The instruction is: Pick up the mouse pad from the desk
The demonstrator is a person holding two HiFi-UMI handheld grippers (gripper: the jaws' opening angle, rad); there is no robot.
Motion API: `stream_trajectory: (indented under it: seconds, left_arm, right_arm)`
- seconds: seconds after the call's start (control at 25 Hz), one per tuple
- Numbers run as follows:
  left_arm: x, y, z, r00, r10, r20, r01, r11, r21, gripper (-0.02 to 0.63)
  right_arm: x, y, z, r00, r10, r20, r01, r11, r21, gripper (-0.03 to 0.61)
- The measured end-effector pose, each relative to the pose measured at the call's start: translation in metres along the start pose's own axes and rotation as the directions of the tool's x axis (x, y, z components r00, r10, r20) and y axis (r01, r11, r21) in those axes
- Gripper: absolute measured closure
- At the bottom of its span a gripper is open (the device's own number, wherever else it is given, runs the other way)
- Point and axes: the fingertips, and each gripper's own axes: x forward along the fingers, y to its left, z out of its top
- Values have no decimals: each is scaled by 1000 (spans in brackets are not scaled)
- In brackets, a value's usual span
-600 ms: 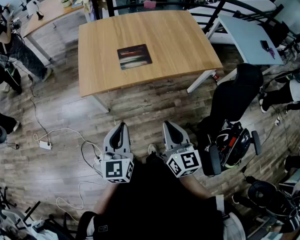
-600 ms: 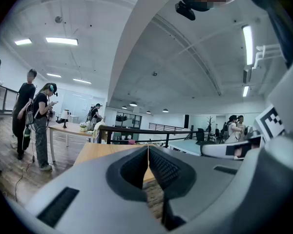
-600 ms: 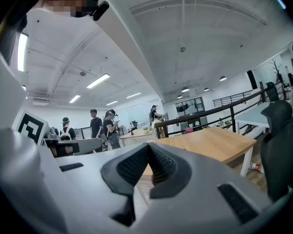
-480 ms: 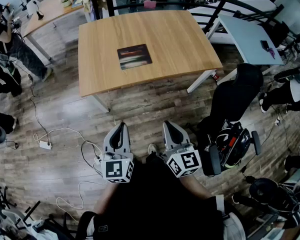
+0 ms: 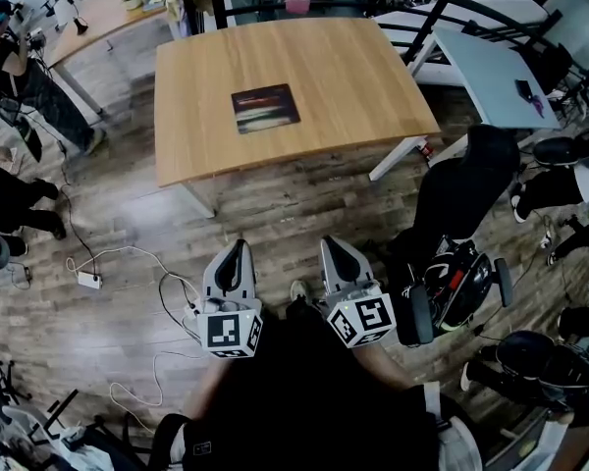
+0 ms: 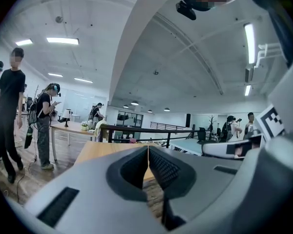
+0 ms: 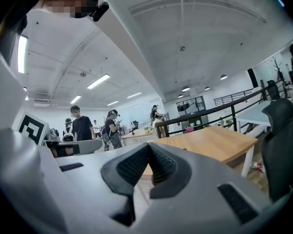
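Only a bystander (image 5: 18, 196) is shifting at left. My left claw (image 5: 238, 251) and right claw (image 5: 332, 247) are waiting closed and empty, well short of the counter (image 5: 363, 77), where the mouse pad (image 5: 265, 108) is lying flat. It is probably thin and floppy, so I'm eyeing its near edge.

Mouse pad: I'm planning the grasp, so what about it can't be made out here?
Head view: the mouse pad is too small and blurred to show its print or thickness.
Left gripper view: pad not seen; the left gripper body covers much of the desk.
Right gripper view: likewise.
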Motion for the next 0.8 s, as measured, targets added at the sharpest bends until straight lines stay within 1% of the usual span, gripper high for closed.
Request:
stream_trajectory:
  seconds: [0.24,0.6,0.8]
  left_arm:
    - [5,-5,-1,1000,15,-5,-15,1000,0,589]
    - [29,-25,-13,998,48,-27,-49,999,-18,589]
    - [46,-30,-17,996,84,-35,-85,996,-18,589]
  right_arm:
    - [1,-9,6,1000,6,20,-6,1000,26,548]
    - [6,-38,12,999,39,7,-40,999,15,548]
    - [13,-57,15,998,65,-5,-65,998,10,548]
